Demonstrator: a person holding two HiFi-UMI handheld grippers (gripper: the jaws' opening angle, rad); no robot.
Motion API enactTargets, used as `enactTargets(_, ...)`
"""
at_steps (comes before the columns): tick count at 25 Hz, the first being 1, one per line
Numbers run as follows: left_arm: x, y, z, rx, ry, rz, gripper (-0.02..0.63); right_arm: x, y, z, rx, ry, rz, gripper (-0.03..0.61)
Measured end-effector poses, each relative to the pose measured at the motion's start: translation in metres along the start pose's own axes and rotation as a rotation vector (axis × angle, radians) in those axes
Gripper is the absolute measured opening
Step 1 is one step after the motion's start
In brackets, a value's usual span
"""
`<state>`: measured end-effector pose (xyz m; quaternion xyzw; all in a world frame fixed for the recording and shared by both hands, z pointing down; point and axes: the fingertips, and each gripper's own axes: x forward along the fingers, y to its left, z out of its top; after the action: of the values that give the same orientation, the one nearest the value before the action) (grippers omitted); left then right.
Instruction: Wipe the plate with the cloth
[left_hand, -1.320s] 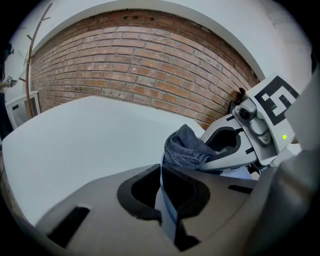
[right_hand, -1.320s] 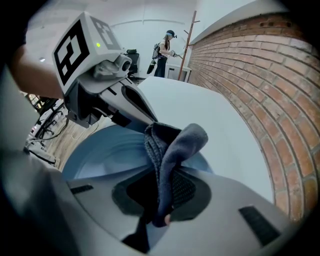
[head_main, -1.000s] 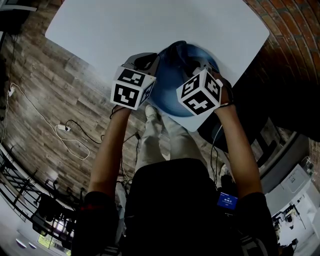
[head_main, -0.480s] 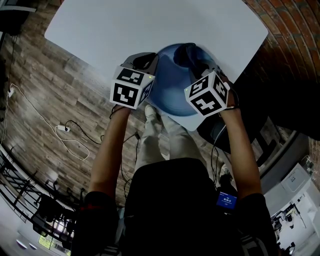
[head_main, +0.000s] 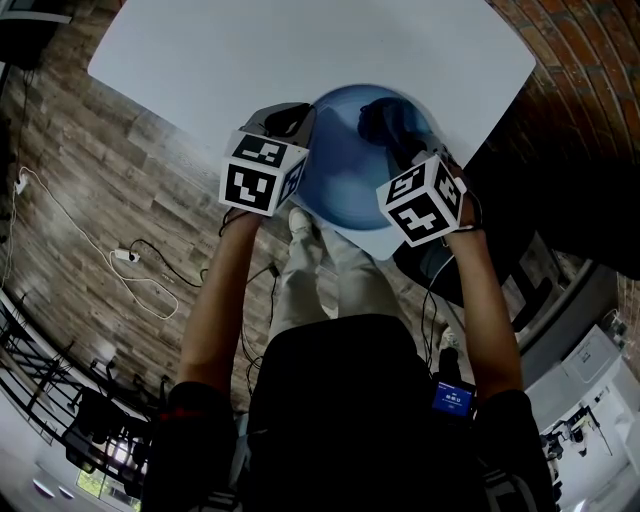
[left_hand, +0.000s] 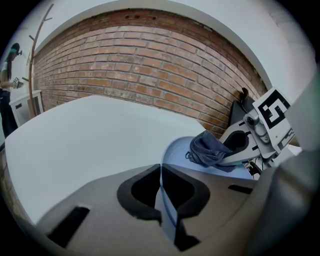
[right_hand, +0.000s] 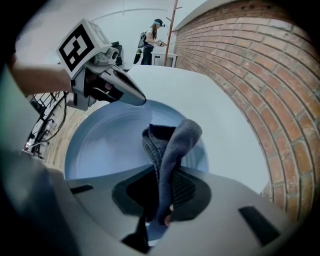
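Left hand-held gripper (left_hand: 161, 176) is clamped on the rim of the blue plate (left_hand: 176, 154); the thin rim edge runs straight between the closed jaws in the left gripper view. Right hand-held gripper (right_hand: 158, 176) is closed on the dark grey cloth (right_hand: 172, 150), which is pinched between the jaws and bunches up above them, over the right side of the plate's face. In the head view the plate sits centre frame over the near corner of the white desk (head_main: 230, 50), with the cloth at its upper right and the two marker cubes on either side of its lower edge. Can't tell whether the plate rests on the desk or is lifted off it. The desk top is plain white, matte, with a rounded corner. A red brick wall (left_hand: 150, 65) runs along the desk's far side in the left gripper view and fills the right of the right gripper view. The floor is grey-brown wood plank (head_main: 90, 170), left of frame in the head view, with a white cable (head_main: 140, 275) snaking across it. Background of the right gripper view, top centre: another person (right_hand: 149, 42) standing by a white unit, with a thin pole beside them.
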<state>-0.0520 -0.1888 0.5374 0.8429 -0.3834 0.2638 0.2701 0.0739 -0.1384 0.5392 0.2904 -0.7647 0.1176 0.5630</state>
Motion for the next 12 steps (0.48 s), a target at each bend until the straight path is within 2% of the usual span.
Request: enactTargets(12,0.001,0.0,0.0,-0.005,-0.001,0.01,0.028,-0.008,0.019,-0.019,0.026,0.034,0.048,0.061)
